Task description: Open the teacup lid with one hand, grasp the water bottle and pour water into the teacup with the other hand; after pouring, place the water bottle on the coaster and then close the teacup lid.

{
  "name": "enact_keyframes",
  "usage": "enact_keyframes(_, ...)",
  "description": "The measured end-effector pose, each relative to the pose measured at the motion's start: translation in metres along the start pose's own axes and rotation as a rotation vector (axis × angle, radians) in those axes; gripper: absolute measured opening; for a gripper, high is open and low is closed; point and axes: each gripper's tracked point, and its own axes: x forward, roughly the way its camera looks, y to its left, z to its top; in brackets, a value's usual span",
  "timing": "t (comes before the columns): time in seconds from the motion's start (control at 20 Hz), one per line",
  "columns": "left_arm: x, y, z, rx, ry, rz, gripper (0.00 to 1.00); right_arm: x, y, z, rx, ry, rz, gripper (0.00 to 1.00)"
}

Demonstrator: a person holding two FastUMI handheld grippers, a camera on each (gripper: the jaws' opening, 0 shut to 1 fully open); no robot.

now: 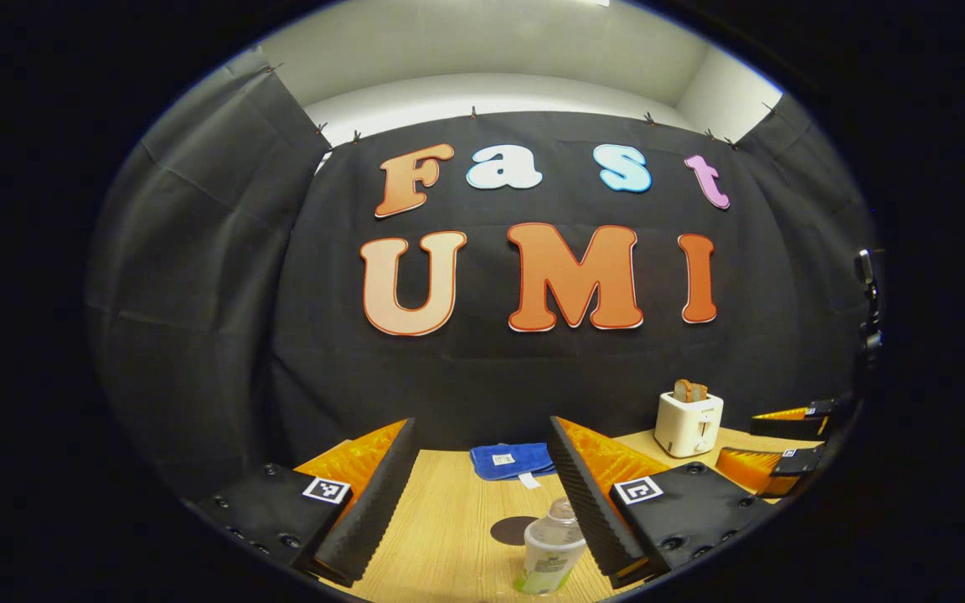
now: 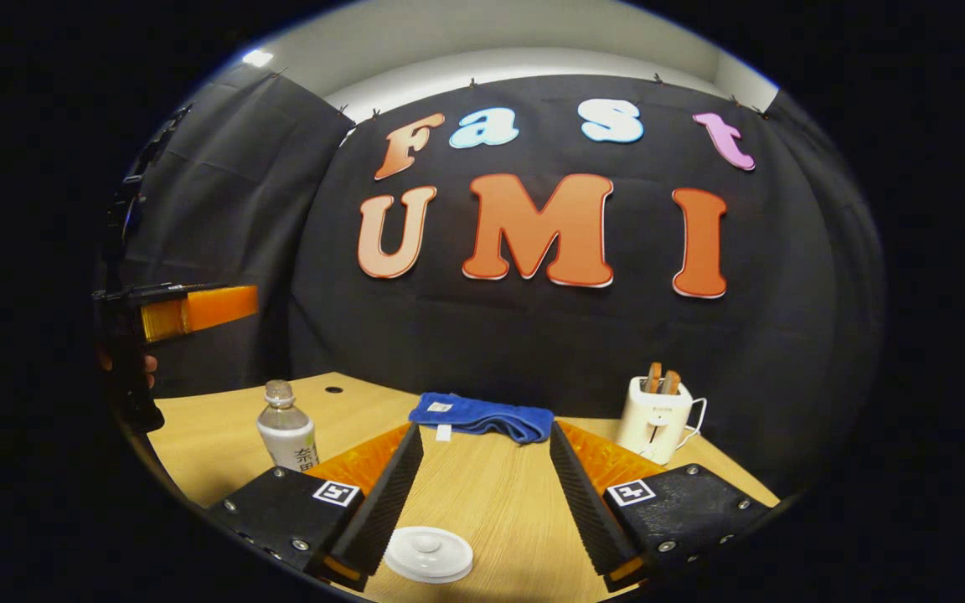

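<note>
A clear water bottle (image 1: 551,544) with a pale label stands low in the left gripper view, between my left gripper's (image 1: 481,423) open fingers and close to the right one. A dark round coaster (image 1: 512,529) lies just behind it. In the right gripper view, the white teacup lid (image 2: 428,553) with its knob sits below my open right gripper (image 2: 486,429), near the left finger; the cup under it is hidden. The bottle (image 2: 286,431) stands at the left there, with the left gripper (image 2: 223,308) held above it by a hand (image 2: 147,364).
A folded blue cloth (image 1: 512,461) lies at the back of the wooden table (image 1: 449,536). A white toaster (image 1: 688,423) holding bread stands at the back right, and the right gripper (image 1: 771,442) hovers beside it. A small dark hole (image 2: 333,389) marks the tabletop's far left.
</note>
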Motion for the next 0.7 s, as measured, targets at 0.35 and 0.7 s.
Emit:
enact_keyframes(0.35, -0.004, -0.003, -0.036, 0.048, 0.054, -0.003, 0.99, -0.002, 0.019, -0.063, -0.010, 0.160, 0.073, 0.88)
enact_keyframes(0.7, -0.013, -0.004, -0.056, 0.044, 0.085, -0.025, 0.99, -0.011, 0.027, -0.106, -0.048, 0.266, 0.100, 0.69)
